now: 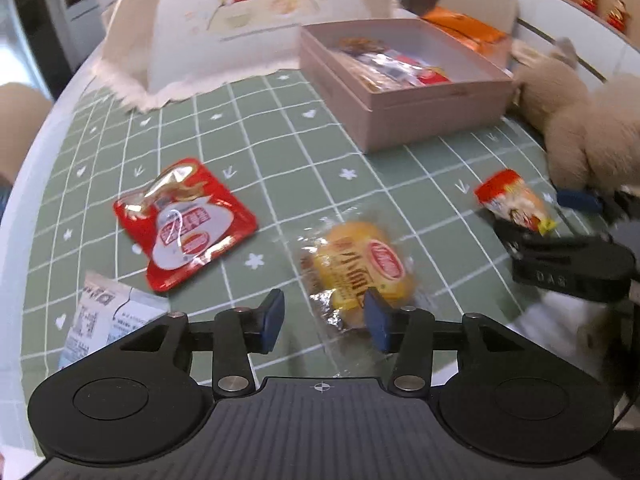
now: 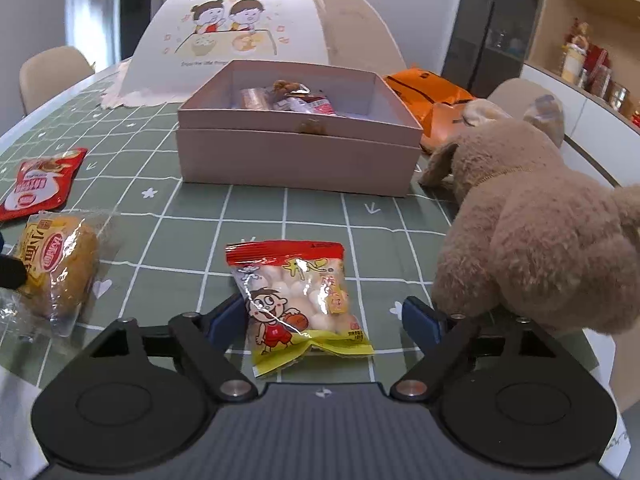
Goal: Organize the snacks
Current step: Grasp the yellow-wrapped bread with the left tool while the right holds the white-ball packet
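A few snacks sit in the pink box (image 2: 296, 152), but your ball-snack bag (image 2: 298, 300), bread bun pack (image 1: 356, 272) and red pouch (image 1: 184, 220) remain on the worktop (image 1: 280, 152); right hand-held gripper (image 2: 324, 320) wide around the bag, left hand-held gripper (image 1: 324, 316) half-open, empty.

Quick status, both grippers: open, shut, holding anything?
Left gripper: open, holding nothing; the bread packet lies by its right finger.
Right gripper: open, straddling the cartoon snack bag, not gripping it.

Passage toward the box (image 2: 296, 160)
Bare table (image 2: 280, 208) is left mid-way; the right edge is blocked by a plush toy (image 2: 540, 232).
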The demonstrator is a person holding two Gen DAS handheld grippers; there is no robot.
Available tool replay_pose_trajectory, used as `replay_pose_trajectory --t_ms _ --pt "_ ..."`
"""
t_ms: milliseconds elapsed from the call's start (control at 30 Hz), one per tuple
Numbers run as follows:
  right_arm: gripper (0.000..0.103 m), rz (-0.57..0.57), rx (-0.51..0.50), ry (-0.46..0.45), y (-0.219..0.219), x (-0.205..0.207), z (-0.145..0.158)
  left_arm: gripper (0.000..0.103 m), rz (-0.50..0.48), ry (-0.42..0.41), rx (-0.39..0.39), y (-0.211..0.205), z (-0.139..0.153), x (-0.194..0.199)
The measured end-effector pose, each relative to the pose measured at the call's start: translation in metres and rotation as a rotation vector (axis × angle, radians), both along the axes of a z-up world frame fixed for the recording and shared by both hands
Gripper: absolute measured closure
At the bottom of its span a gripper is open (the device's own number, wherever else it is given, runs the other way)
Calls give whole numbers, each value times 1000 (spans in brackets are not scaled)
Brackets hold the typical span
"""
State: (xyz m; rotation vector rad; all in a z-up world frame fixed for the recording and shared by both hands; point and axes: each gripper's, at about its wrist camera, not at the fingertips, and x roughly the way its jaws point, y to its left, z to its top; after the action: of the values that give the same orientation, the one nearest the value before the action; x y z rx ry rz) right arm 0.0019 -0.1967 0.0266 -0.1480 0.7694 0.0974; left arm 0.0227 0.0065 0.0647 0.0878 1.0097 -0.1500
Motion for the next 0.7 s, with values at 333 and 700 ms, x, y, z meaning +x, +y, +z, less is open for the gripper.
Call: replay_pose_trajectory --t_ms 333,700 --pt "4 -64 123 8 -15 0 -9 57 -65 -63 3 -30 10 2" --pt "0 -46 132 18 -14 1 -10 19 -153 -37 -31 -49 -3 8"
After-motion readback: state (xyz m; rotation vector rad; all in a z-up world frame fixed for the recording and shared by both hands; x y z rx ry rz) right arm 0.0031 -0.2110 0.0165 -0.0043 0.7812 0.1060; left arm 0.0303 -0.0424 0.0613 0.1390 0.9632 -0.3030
